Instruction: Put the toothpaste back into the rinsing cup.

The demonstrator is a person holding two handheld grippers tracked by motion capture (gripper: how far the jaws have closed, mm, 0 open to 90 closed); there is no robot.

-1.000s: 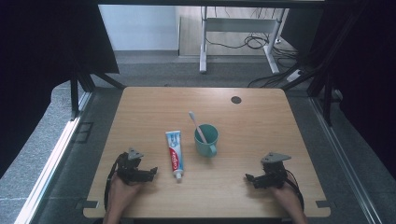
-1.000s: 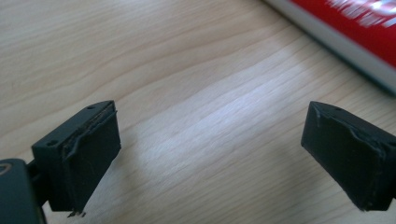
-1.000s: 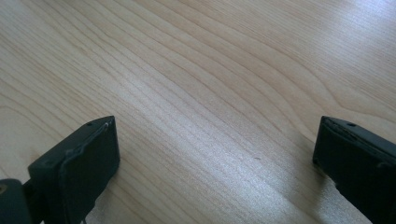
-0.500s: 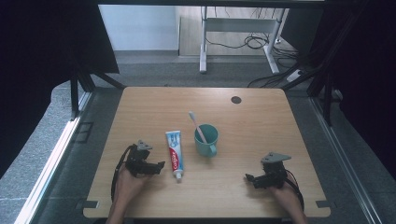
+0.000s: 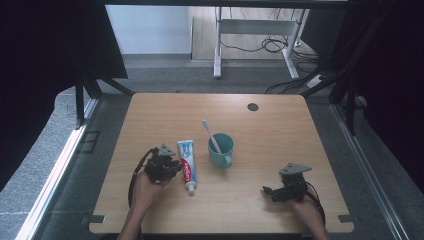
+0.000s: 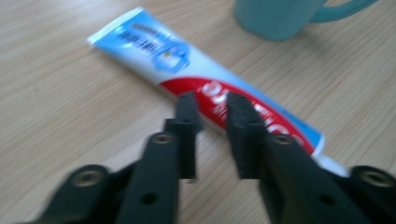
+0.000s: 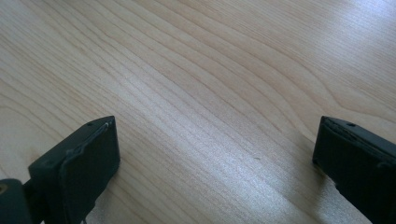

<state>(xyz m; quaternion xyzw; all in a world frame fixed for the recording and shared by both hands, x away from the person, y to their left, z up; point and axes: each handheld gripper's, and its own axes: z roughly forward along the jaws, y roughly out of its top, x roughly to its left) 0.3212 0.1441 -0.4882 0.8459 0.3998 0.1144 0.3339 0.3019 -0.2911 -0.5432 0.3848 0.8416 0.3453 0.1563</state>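
Since the earlier frames the left gripper [image 5: 162,165] had slid across the bench [image 5: 280,130] toward the tube [image 5: 188,165] and lifted a little, and its jaws had just been closing. In the left gripper view they stood nearly together, a narrow gap between the pads [image 6: 243,126], hovering over the red middle of the tube [image 6: 205,88] with nothing clamped between them. The right gripper [image 5: 287,190] had stayed where it was near the front right of the bench, its jaws wide apart over bare wood and holding nothing.

The tube lay flat, cap end toward the person, just left of the cup [image 5: 221,150], which held a toothbrush [image 5: 209,132] leaning out of it.

By the look of it the tube was light and soft, with a smooth printed skin that could slip. A hard squeeze at the middle would likely dent it or push paste toward the cap. A better hold seemed to be across its width near the stiffer shoulder by the cap, or at the flat crimped tail, with the jaws opened wider first.
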